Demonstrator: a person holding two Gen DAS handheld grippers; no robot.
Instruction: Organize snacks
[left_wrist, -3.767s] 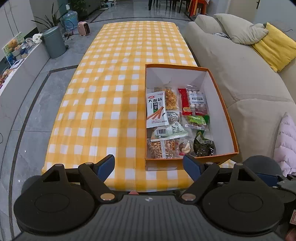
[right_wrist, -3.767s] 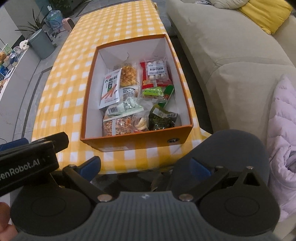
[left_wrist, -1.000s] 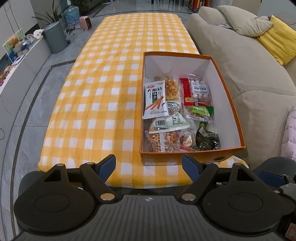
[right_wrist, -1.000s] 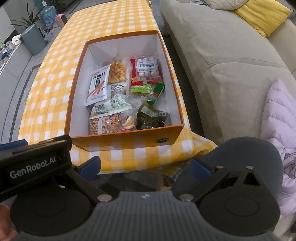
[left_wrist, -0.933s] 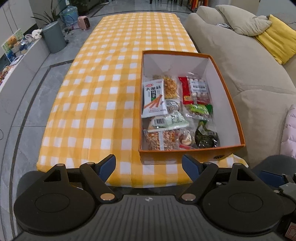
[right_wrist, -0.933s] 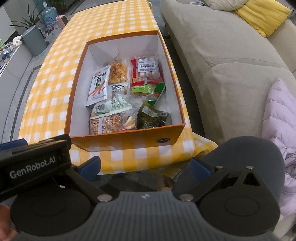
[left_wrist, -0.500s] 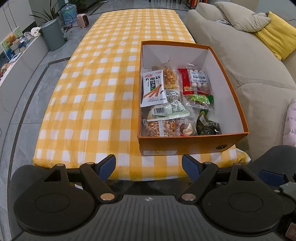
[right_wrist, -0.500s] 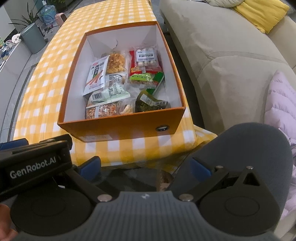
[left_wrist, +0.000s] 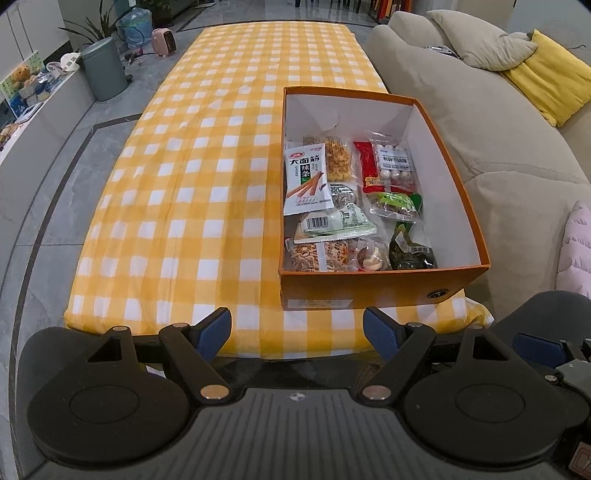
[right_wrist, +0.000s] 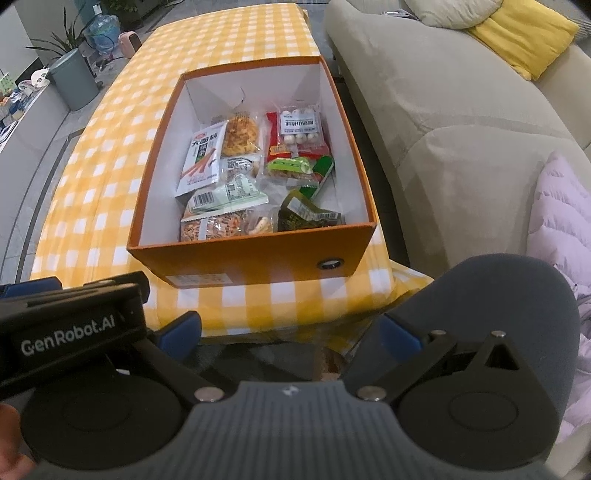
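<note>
An orange box (left_wrist: 373, 286) with a white inside stands on the near right of the yellow checked tablecloth (left_wrist: 207, 155); it also shows in the right wrist view (right_wrist: 255, 262). Several snack packets lie in it, among them a white spicy-strip packet (left_wrist: 306, 179), a red and clear packet of white balls (left_wrist: 388, 162) and a dark green packet (left_wrist: 408, 253). My left gripper (left_wrist: 297, 328) is open and empty, held off the table's near edge. My right gripper (right_wrist: 291, 334) is open and empty, just before the box's near wall.
A beige sofa (left_wrist: 491, 122) with a yellow cushion (left_wrist: 554, 88) runs along the table's right side. A pink quilted garment (right_wrist: 565, 229) lies on the near sofa. A grey bin (left_wrist: 103, 72), a plant and a low cabinet stand far left.
Both grippers have drawn back and lowered from above the box to beyond the table's near edge. The box's front wall now shows. Both stay open and empty.
</note>
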